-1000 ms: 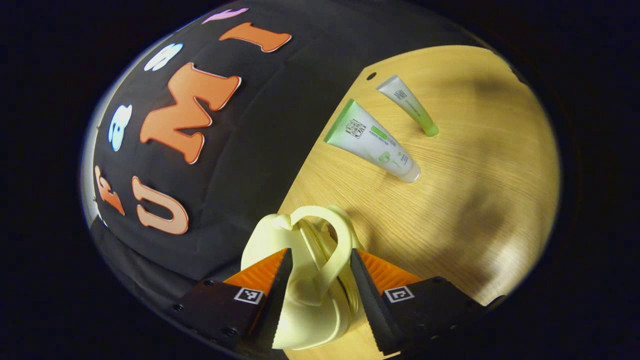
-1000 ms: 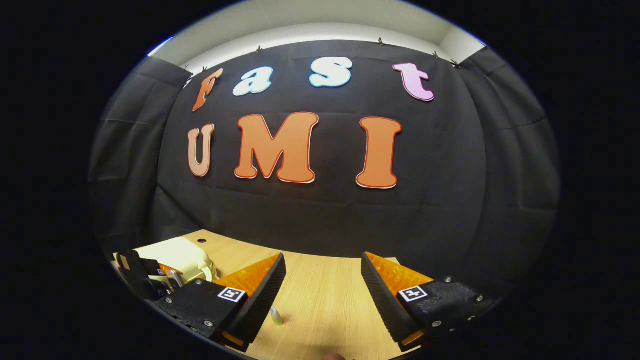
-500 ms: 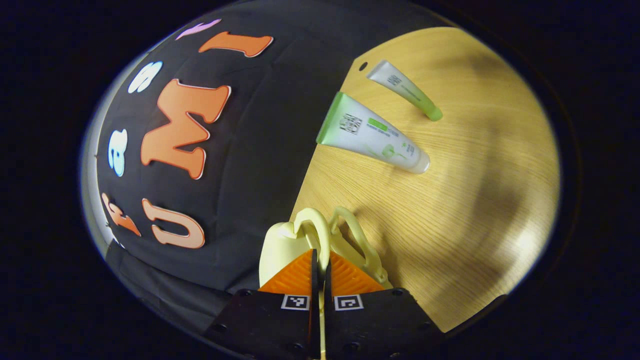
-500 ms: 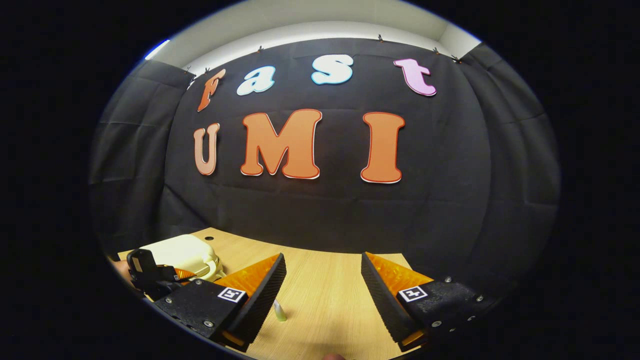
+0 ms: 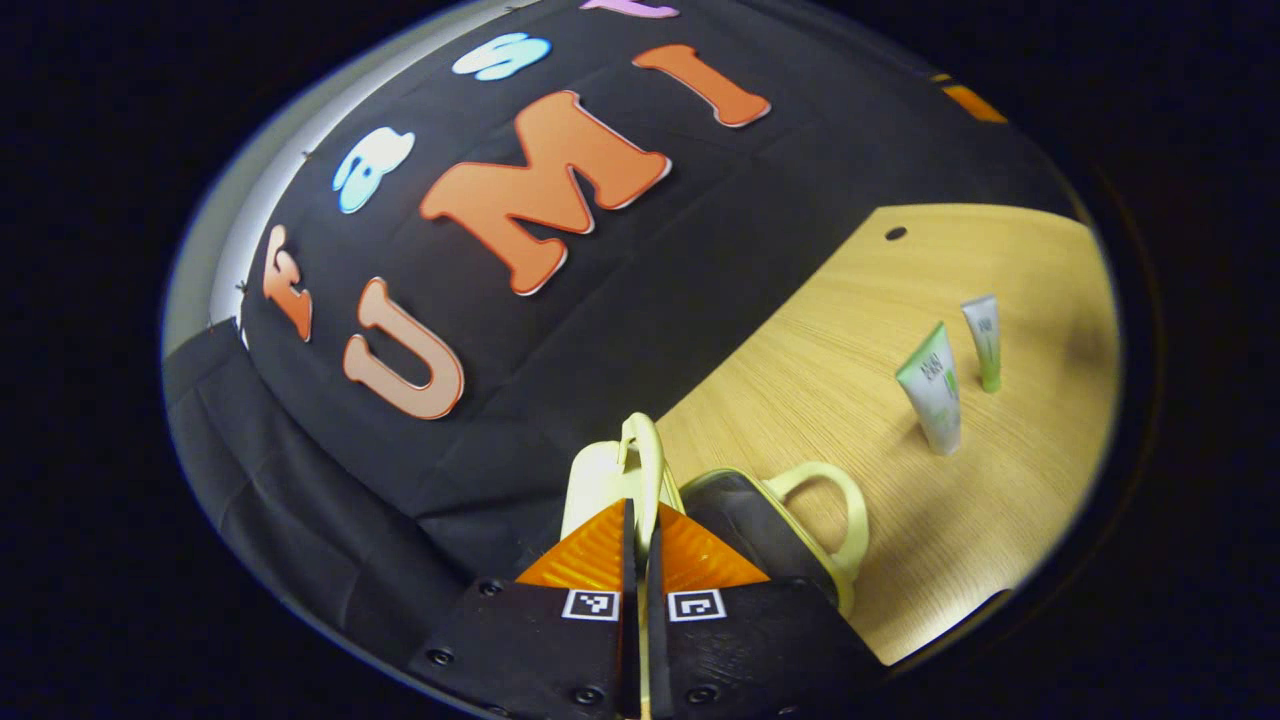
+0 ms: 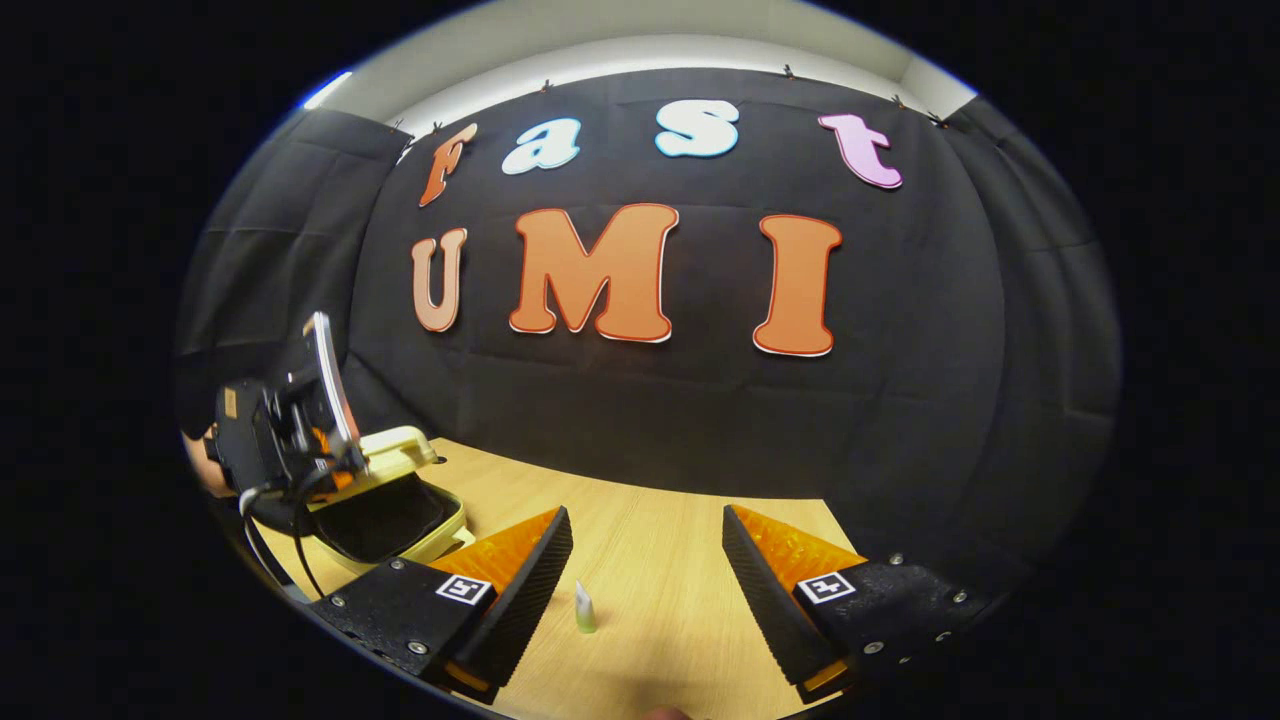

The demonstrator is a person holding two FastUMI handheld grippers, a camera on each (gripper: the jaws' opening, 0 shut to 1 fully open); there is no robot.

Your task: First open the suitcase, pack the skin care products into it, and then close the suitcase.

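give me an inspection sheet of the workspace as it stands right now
surface: light wooden table, with a small dark hole near its far edge.
job's things: pale yellow suitcase part open, dark lining showing; its lid handle is raised, the other handle hangs free. Large skin care tube and small skin care tube lie on the table, apart from the case.
clutter: nothing seen.
grippers: left gripper shut on the lid handle; right gripper open, holding nothing, above the table.
cables: dark cables hang from the left gripper.
surroundings: black cloth wall, pale wall above it.
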